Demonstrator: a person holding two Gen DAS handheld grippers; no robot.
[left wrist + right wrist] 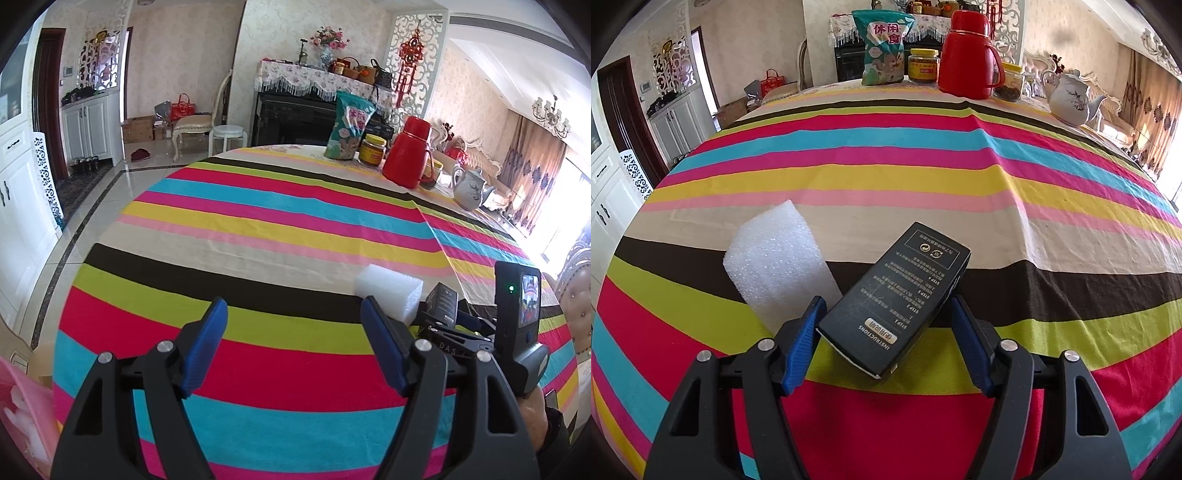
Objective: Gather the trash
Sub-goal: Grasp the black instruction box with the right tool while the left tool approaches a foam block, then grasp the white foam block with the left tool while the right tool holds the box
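The middle of the striped worktop (886, 177) lies bare from the near edge to the far end, giving wide passage. Near the front, a white foam block (779, 262) and a black box (897, 299) lie just beside each other, narrowing the way there. Along the far edge stand a snack bag (884, 48), a yellow-lidded jar (923, 66), a red flask (969, 55) and a white teapot (1071, 98), closing that side. The left of the worktop is free.
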